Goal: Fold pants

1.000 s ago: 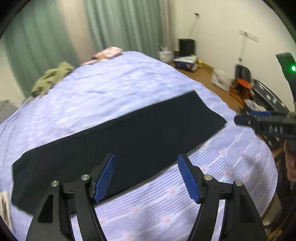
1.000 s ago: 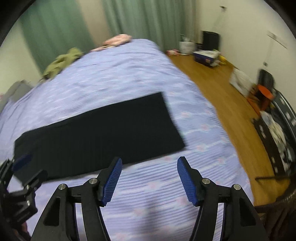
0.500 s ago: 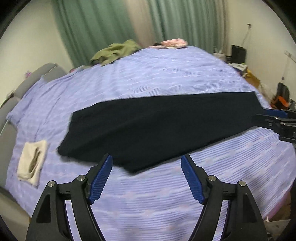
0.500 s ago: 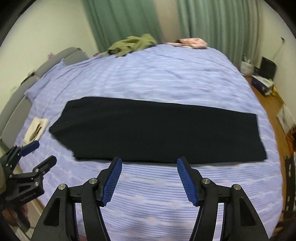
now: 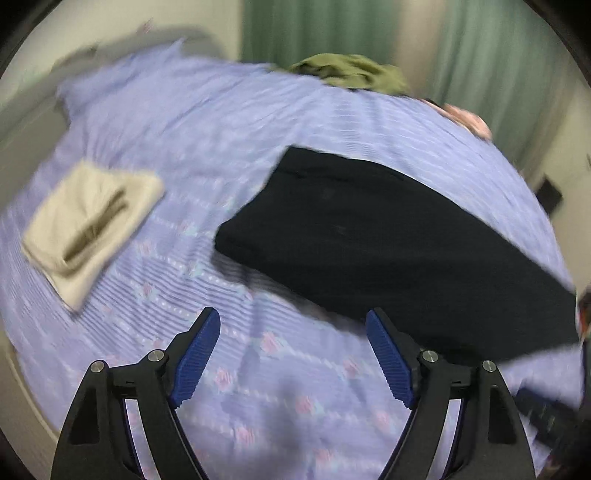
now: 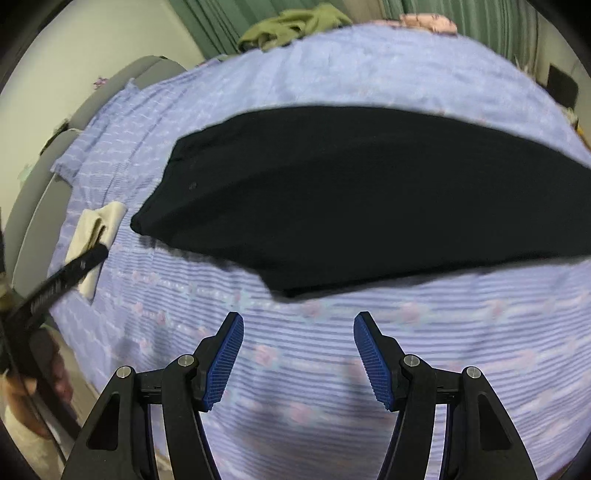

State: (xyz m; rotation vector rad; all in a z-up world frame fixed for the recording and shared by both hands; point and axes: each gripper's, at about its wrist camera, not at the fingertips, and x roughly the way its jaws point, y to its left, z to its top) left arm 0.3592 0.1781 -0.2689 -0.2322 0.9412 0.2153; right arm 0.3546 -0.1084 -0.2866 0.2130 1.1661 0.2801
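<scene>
Black pants (image 5: 388,243) lie flat in a long folded strip on the lilac striped bedspread (image 5: 280,398); they also show in the right wrist view (image 6: 369,192). Their waist end points left toward the bed's head. My left gripper (image 5: 293,354) is open and empty, hovering over the bedspread just short of the pants' near waist corner. My right gripper (image 6: 298,354) is open and empty, above the bedspread just in front of the pants' near edge. The left gripper's body (image 6: 55,284) shows at the left edge of the right wrist view.
A folded beige cloth (image 5: 92,221) lies on the bed left of the pants; it also shows in the right wrist view (image 6: 99,229). An olive garment (image 5: 347,74) and a pink one (image 5: 469,118) lie at the far side. Green curtains (image 5: 332,29) hang behind. A grey headboard (image 6: 40,192) stands at left.
Both grippers have swung left along the pants toward the waist end and come lower and closer to the bed. The pants have not moved. Both stay open.
</scene>
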